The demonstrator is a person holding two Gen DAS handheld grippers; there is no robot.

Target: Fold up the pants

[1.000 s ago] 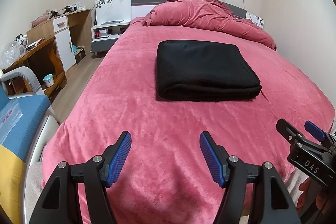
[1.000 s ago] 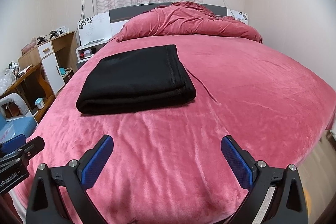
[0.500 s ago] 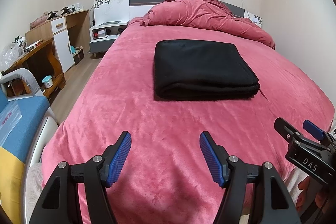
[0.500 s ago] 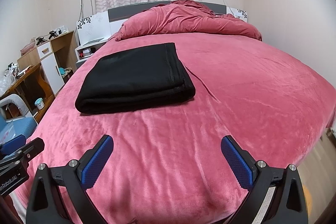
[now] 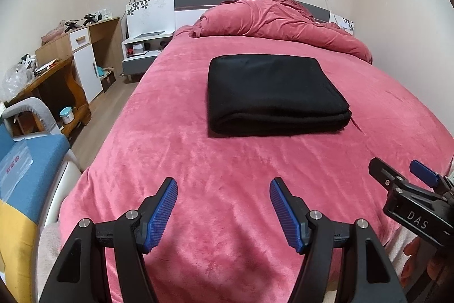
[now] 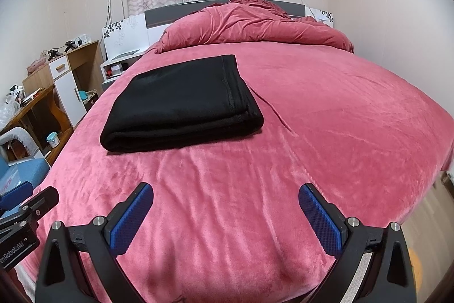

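The black pants (image 5: 272,93) lie folded in a neat thick rectangle on the pink bed cover (image 5: 227,175); they also show in the right wrist view (image 6: 181,107). My left gripper (image 5: 223,189) is open and empty, held above the foot of the bed, well short of the pants. My right gripper (image 6: 225,195) is open and empty, also over the foot of the bed, to the right of the left one. The right gripper shows at the right edge of the left wrist view (image 5: 403,175).
A bunched pink duvet (image 5: 278,22) lies at the head of the bed. A nightstand (image 5: 142,47), a wooden desk (image 5: 65,70) and a blue chair (image 5: 25,169) stand along the left. A wall is close on the right.
Both grippers have drawn back slightly and tilted a little; the pants sit a bit lower in the views. The pants have not moved and both grippers stay open.
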